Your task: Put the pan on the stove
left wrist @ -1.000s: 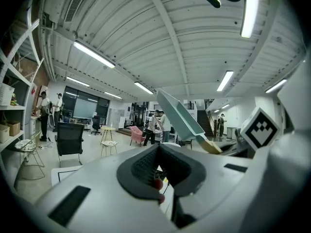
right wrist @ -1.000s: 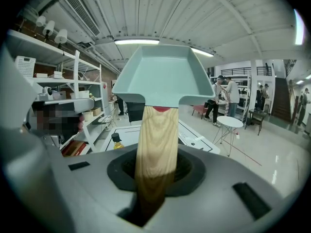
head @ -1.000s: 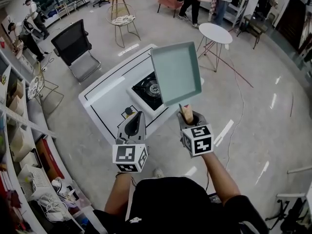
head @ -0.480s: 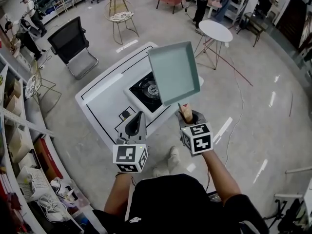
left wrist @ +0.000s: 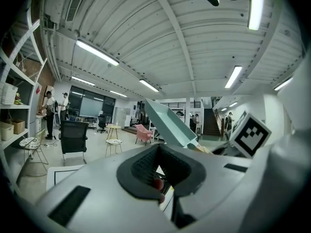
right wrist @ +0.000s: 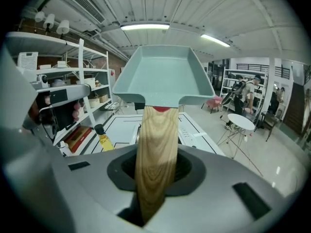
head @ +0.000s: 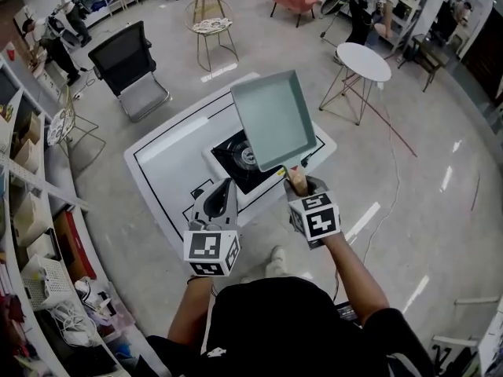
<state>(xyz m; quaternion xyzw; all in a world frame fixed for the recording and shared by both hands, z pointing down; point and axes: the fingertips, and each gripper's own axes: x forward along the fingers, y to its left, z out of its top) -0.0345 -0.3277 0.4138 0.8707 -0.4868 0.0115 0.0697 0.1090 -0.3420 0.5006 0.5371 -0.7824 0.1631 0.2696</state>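
A pale teal square pan with a wooden handle (head: 273, 120) is held in the air above the black gas stove (head: 236, 157), not resting on it. In the head view its tilted body covers the far right part of the stove. The handle is clamped between the jaws of the right gripper (head: 302, 188), just to the near right of the stove. The clamp itself is shown only in the right gripper view: the wood grain runs straight through the dark jaw recess, a red patch is seen where the handle meets the pan, and the empty inside of the pan is turned toward the camera. A bottle of yellow liquid with a black cap (right wrist: 103, 139) is also seen there, standing on the white table with black lines (head: 169, 151) that carries the stove. In the head view this bottle cannot be made out clearly. The left gripper (head: 224, 188) is held at the near left of the stove, its jaws drawn together to a point with nothing gripped between them. From the left gripper view the pan is seen edge-on, slanting up and away, with the right gripper's marker cube (left wrist: 249, 135) beside it. A black office chair (head: 126, 65) stands well beyond the stove.
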